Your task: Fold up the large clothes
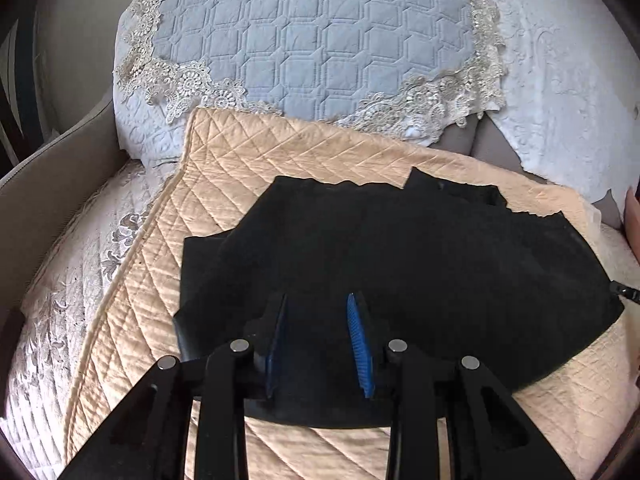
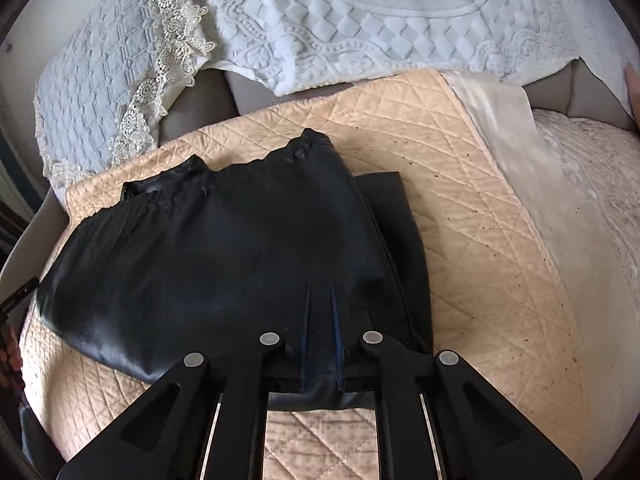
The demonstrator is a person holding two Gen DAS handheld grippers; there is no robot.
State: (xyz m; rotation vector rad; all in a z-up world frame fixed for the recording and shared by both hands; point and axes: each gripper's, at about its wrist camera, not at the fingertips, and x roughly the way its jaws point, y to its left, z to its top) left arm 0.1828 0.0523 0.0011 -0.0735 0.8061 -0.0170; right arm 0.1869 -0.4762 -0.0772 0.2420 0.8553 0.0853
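A black garment (image 1: 400,264) with a gathered waistband lies folded on a peach quilted mat (image 1: 224,168). My left gripper (image 1: 318,304) hangs over its near edge. The blue pads (image 1: 358,332) stand apart and do not press the cloth beneath them. In the right wrist view the same garment (image 2: 224,256) spreads leftward across the mat (image 2: 460,208). My right gripper (image 2: 321,288) has its fingers close together, and a fold of the garment's near edge is pinched between them.
A grey-blue quilted cushion (image 1: 312,40) with lace trim leans behind the mat, beside a white embossed cover (image 2: 400,20). A beige armrest (image 1: 60,184) borders the left. A hand (image 2: 10,352) shows at the left edge of the right wrist view.
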